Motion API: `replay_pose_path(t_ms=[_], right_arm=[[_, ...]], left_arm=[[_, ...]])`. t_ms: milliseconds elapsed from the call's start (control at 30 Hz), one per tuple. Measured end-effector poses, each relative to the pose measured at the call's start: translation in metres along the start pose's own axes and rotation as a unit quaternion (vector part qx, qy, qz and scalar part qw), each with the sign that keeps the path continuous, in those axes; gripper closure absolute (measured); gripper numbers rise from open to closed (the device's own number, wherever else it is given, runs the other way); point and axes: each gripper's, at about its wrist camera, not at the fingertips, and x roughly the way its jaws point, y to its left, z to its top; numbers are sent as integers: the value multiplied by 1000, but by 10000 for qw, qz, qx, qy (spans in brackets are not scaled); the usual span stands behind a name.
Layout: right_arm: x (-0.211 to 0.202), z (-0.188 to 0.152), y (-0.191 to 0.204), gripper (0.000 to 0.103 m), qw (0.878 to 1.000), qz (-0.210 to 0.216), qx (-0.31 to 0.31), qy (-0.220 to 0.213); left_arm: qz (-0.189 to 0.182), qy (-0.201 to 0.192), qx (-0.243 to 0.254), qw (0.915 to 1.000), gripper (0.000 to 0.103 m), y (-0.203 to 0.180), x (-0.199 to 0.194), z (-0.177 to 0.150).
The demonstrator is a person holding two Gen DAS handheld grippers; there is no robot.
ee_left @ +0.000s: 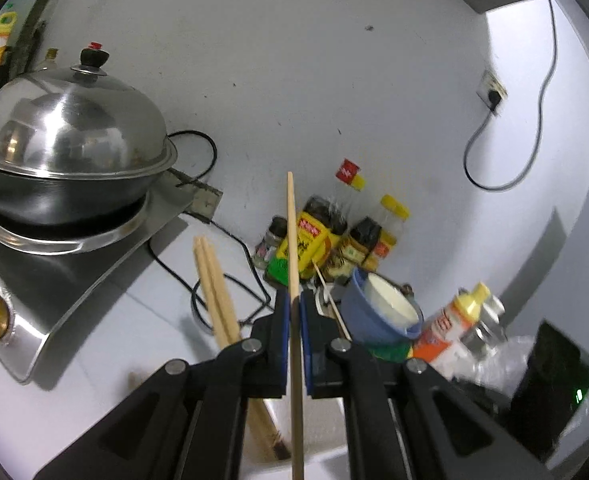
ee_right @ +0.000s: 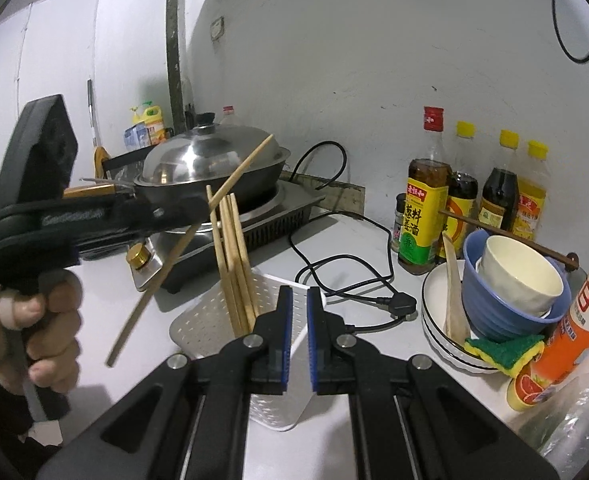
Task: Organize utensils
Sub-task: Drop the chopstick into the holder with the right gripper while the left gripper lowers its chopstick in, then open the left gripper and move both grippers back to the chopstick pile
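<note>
The left gripper [ee_left: 294,304] pinches one chopstick [ee_left: 293,240] at mid-frame, and the right gripper [ee_right: 299,300], fingers closed, steadies the white holder's [ee_right: 202,324] rim at centre bottom; clipping the standing chopsticks [ee_right: 234,264] could twist it loose.

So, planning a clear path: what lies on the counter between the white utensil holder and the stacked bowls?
In the right wrist view, a black power cord and plug lies between the white utensil holder and the stacked bowls.

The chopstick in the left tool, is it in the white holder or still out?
Out. The chopstick is clamped in the left tool, beside the white holder.
</note>
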Motion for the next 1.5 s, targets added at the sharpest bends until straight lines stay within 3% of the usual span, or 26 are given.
replay_pose_path(t_ms=[233,467,633,900,1000,1067,1500], right_arm=[[-3,-2,-16,97,9999,31,161,39],[-9,-5,-30,97,9995,25,302,-13],[-10,-8,-31,97,9995,50,317,-29],[-15,-8,-25,97,9996,26,290,-70],[-18,-9,-22,96,9995,-32,320,-49],[-19,-10,-21,96,9994,-79,345,-26],[-31,-16,7,92,9989,-328,334,103]], left_arm=[[353,-459,-522,9970,98,-1,30,-2],[769,-999,-561,9904,98,-9,43,-10],[930,-809,-351,9918,98,-14,50,-22],[861,-355,-142,9956,98,-18,44,-36],[818,-263,-77,9963,90,-18,37,-38],[796,-264,-64,9965,75,-18,30,-39],[716,-169,90,9972,71,-7,-18,-44]])
